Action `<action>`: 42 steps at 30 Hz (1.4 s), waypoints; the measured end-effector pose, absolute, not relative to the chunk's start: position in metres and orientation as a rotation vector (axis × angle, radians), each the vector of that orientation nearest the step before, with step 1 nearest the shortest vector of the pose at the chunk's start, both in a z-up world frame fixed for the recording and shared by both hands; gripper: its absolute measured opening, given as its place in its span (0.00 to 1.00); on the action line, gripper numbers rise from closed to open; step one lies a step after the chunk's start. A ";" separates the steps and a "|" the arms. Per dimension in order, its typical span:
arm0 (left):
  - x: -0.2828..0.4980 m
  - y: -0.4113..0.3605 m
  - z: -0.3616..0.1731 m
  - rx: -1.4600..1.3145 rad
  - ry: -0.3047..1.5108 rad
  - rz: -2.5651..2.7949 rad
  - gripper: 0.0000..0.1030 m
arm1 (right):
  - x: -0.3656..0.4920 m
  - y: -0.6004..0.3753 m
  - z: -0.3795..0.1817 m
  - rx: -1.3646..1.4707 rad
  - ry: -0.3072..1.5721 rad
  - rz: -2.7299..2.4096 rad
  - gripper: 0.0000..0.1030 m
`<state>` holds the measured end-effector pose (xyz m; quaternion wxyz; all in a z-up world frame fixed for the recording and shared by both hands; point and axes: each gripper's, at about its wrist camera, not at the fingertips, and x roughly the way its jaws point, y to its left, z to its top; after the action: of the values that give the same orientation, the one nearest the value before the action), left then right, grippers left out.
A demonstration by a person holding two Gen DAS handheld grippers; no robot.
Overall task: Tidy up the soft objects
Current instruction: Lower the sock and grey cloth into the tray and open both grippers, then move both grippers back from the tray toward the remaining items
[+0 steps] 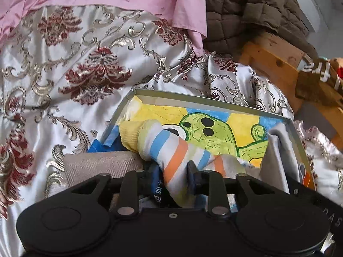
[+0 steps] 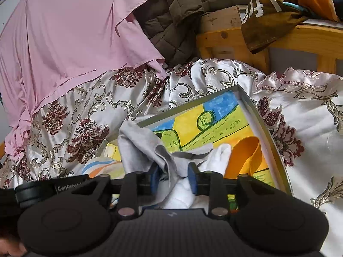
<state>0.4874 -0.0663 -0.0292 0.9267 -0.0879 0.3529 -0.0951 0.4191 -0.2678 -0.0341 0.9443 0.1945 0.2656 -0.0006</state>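
A shallow grey-rimmed box (image 1: 193,99) with a cactus drawing on its floor lies on the bed; it also shows in the right wrist view (image 2: 260,117). My left gripper (image 1: 174,176) is shut on a striped sock (image 1: 171,150) with blue and orange bands, held over the box's near left part. A yellow cloth (image 1: 129,133) lies beside the sock. My right gripper (image 2: 173,181) is shut on a grey cloth (image 2: 141,147), held over the box. A white sock (image 2: 218,156) and an orange band (image 2: 246,156) lie in the box under it.
A satin bedspread (image 1: 64,68) with red and gold flowers covers the bed. A pink sheet (image 2: 64,32) and a brown quilted jacket (image 1: 253,10) lie at the back. A wooden bed frame (image 2: 225,40) with draped clothes stands to the right. A beige cloth (image 1: 98,162) lies left of the box.
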 end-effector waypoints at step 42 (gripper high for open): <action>0.267 0.014 0.063 -0.111 0.392 -0.106 0.94 | 0.250 -0.226 0.045 0.171 0.295 0.074 1.00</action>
<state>0.2667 0.0143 0.0626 0.9780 -0.0550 0.1944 -0.0524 0.2505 -0.2263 0.0447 0.9848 0.0850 0.1468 0.0369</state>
